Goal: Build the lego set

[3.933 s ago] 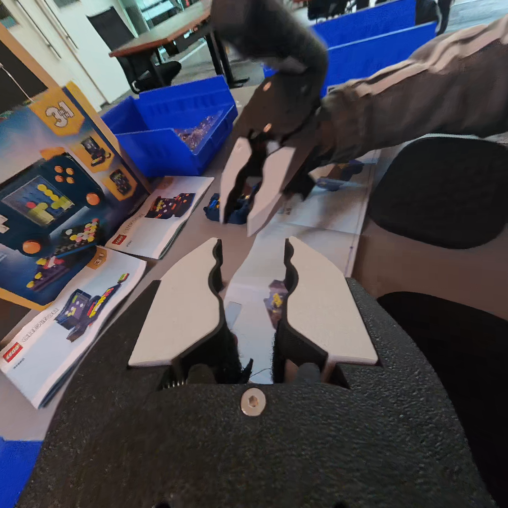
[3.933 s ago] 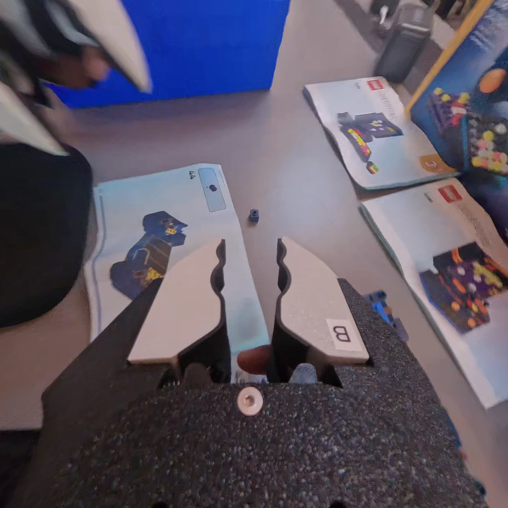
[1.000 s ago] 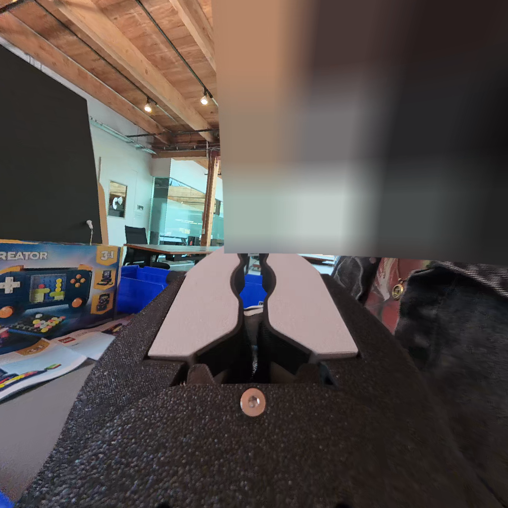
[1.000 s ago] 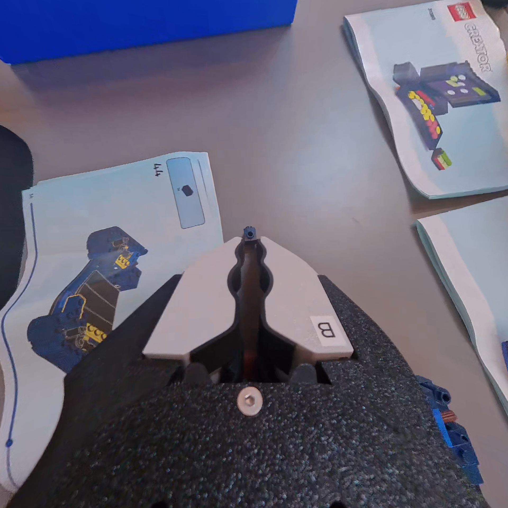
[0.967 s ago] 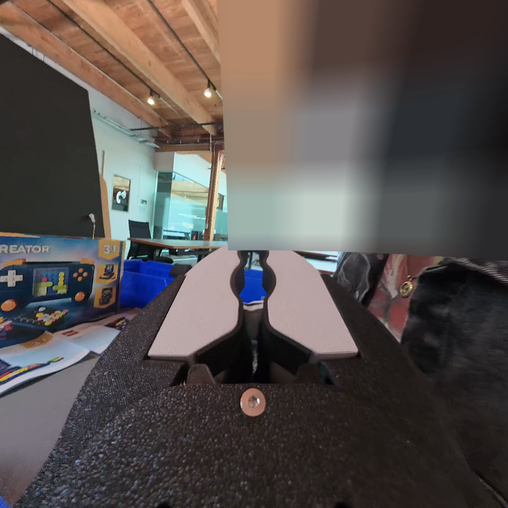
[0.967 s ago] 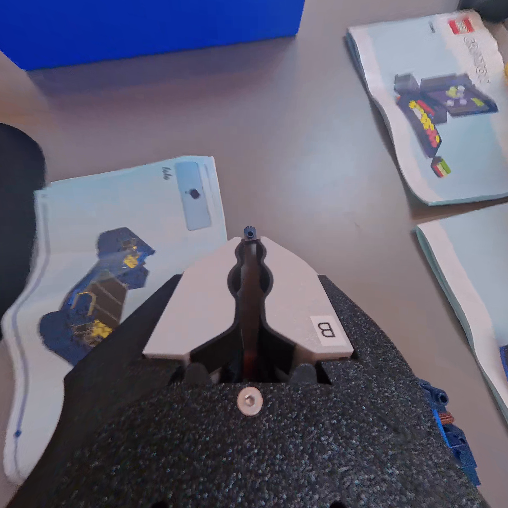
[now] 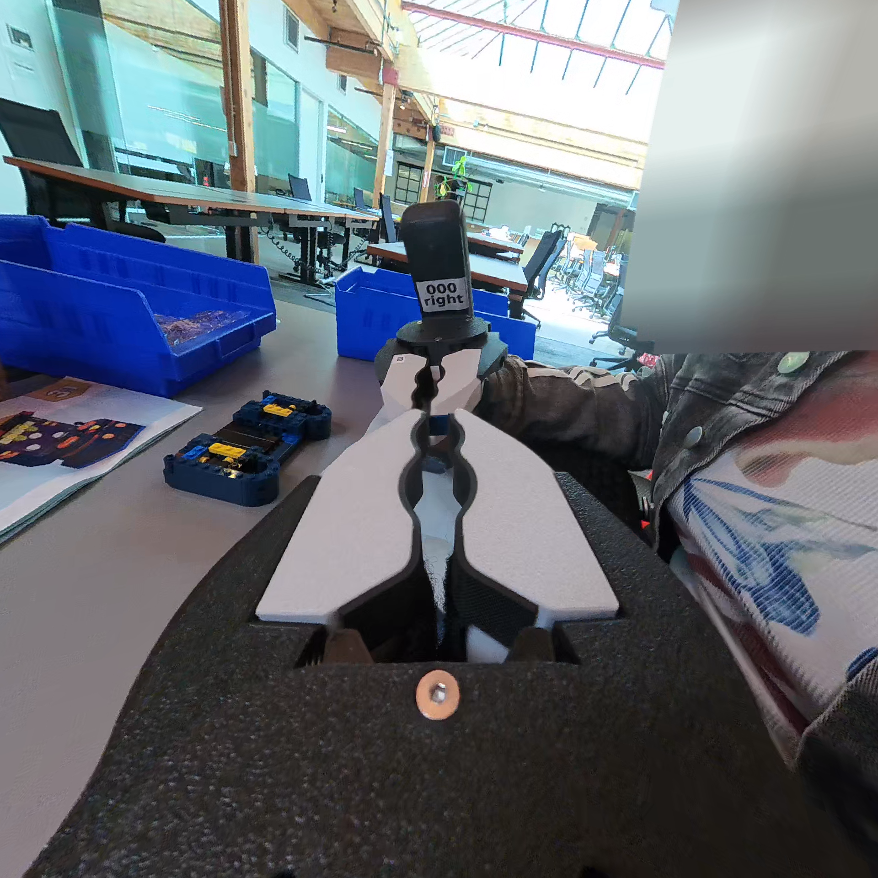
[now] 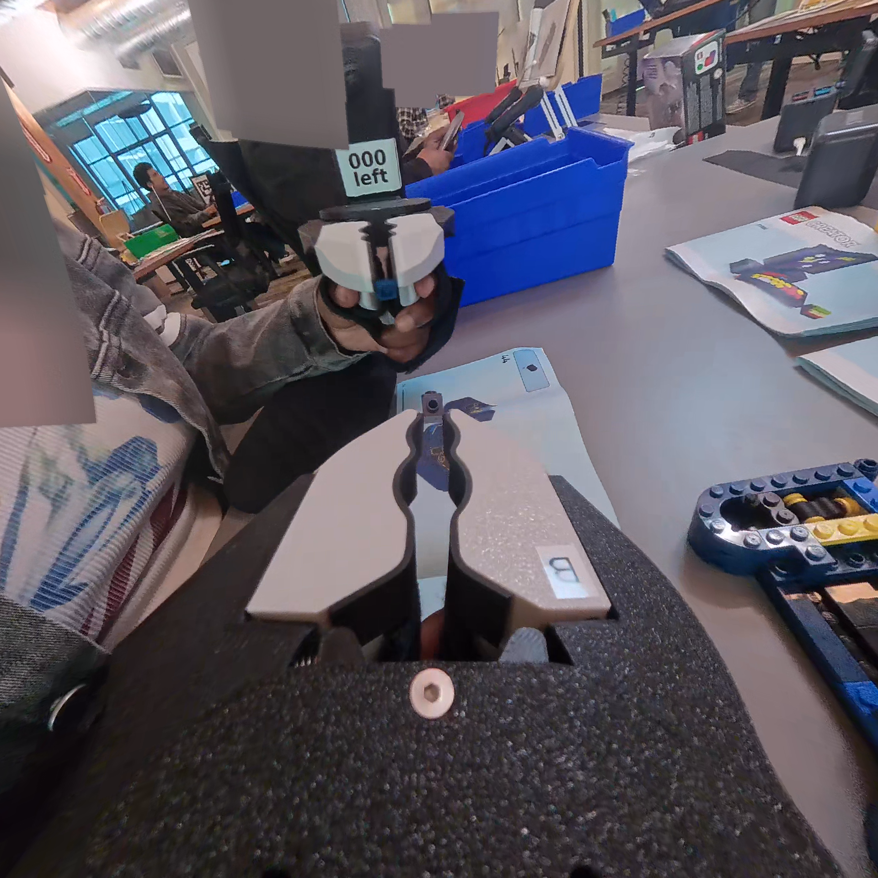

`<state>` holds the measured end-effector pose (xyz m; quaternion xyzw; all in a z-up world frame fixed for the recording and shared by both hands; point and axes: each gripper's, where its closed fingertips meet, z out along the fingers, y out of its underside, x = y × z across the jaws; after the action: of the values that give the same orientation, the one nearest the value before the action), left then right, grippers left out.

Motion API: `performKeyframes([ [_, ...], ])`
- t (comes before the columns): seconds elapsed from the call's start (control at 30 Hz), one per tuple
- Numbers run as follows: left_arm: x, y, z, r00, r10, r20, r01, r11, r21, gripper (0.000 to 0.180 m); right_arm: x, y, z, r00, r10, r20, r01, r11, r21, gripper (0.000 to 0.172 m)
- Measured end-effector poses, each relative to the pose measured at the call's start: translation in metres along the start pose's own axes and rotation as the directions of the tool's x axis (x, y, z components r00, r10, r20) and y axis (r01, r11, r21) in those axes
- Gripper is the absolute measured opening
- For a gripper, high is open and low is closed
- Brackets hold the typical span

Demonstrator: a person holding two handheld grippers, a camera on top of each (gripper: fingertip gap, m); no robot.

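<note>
The left gripper (image 7: 437,420) pinches a small blue brick (image 7: 437,424); the right gripper (image 8: 431,415) pinches a dark brick (image 8: 432,405) at its fingertips. Both look light, rigid and slick (likely to twist), so flat sides suit the pads best.

From my right wrist view, the open booklet (image 8: 499,408) lies on the table (image 8: 665,380) ahead of the fingers, the brick assembly (image 8: 779,518) to its right, a bin (image 8: 522,214) behind, and two more booklets (image 8: 779,271) at far right.
</note>
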<state>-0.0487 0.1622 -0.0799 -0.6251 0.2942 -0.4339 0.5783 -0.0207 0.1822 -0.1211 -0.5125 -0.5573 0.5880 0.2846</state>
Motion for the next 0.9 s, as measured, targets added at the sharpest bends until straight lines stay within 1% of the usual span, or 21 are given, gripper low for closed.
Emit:
performKeyframes([
  [0.07,-0.002,0.003,-0.001,1.0,0.021,0.008,-0.021,1.0,-0.004,0.007,-0.003,-0.002,0.002,1.0,-0.016,0.002,0.016,1.0,0.008,0.007],
  [0.13,0.0,0.005,0.001,1.0,0.012,-0.013,-0.012,1.0,0.001,0.006,-0.007,-0.004,0.004,0.999,-0.042,-0.001,0.042,0.999,0.014,0.007],
  [0.27,0.004,0.015,0.005,0.999,-0.011,-0.052,0.009,0.999,-0.038,0.007,-0.014,-0.006,0.008,0.994,-0.108,-0.014,0.108,0.994,0.01,0.007],
  [0.37,0.008,0.021,0.008,0.996,-0.021,-0.088,0.016,0.998,-0.058,0.007,-0.023,-0.009,0.011,0.993,-0.118,0.022,0.117,0.993,0.035,0.007],
  [0.53,0.02,0.012,0.01,0.982,-0.067,-0.179,0.073,0.997,0.025,0.006,-0.032,-0.016,0.016,0.995,-0.088,0.053,0.083,0.992,0.091,0.007],
  [0.63,0.019,0.017,0.012,0.979,-0.09,-0.183,0.093,0.996,0.01,0.006,-0.034,-0.014,0.018,0.995,-0.078,0.056,0.073,0.994,0.08,0.007],
  [0.7,0.019,0.018,0.013,0.98,-0.082,-0.18,0.084,0.996,0.006,0.006,-0.032,-0.01,0.019,0.996,-0.077,0.048,0.074,0.996,0.059,0.007],
  [0.9,0.016,0.022,0.014,0.983,-0.083,-0.164,0.081,0.997,-0.018,0.006,-0.029,-0.009,0.017,0.997,-0.073,0.032,0.071,0.996,0.057,0.007],
])
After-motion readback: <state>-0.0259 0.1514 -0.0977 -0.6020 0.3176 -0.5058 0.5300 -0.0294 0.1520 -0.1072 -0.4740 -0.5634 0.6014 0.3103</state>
